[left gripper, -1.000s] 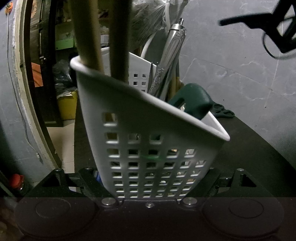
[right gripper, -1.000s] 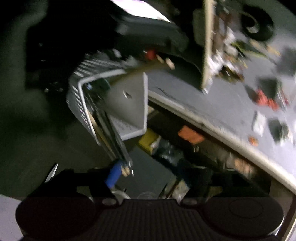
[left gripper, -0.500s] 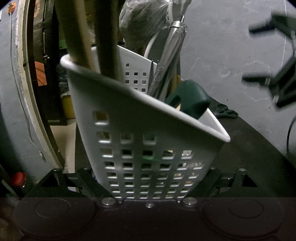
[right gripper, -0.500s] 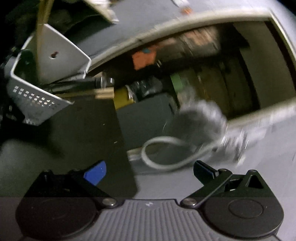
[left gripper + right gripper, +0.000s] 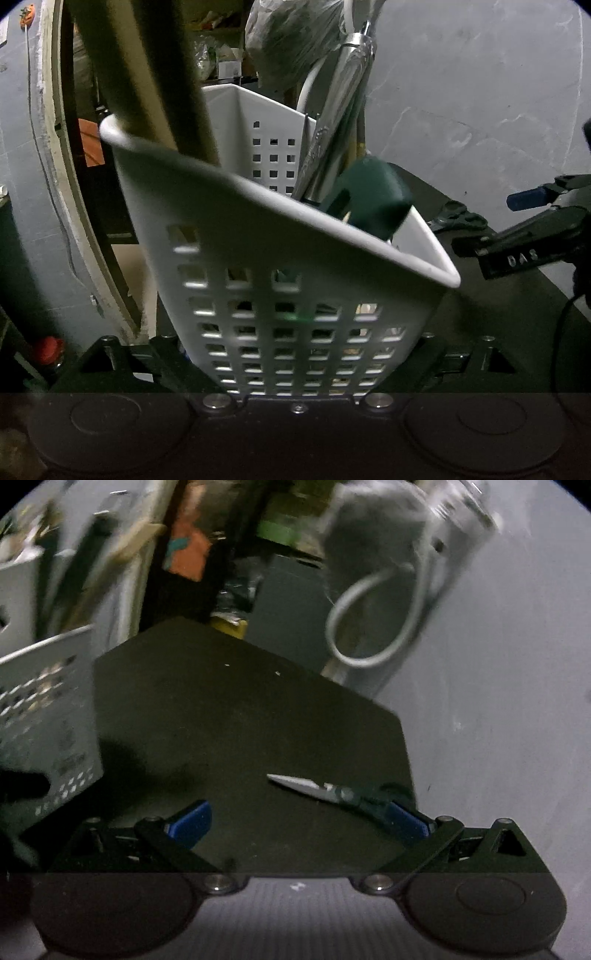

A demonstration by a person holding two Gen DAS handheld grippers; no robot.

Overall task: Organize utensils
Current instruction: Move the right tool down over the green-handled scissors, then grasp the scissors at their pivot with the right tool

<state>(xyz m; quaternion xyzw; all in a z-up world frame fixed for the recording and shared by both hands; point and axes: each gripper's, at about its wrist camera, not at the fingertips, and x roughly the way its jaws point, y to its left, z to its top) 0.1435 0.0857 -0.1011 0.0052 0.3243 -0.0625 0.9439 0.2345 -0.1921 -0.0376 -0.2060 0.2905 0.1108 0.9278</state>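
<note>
The right gripper (image 5: 299, 825), jaws wide and empty, should centre on the scissors (image 5: 332, 794) just ahead on the desk (image 5: 240, 720); the left gripper (image 5: 295, 369) is opening around the basket (image 5: 295, 295).

Dim light falls on a dark tabletop (image 5: 240, 716) standing against grey, marble-veined walls (image 5: 461, 92), with a white looped cable (image 5: 369, 627) hanging behind it and cluttered shelves (image 5: 221, 55) beyond a pale arched frame (image 5: 51, 147).
</note>
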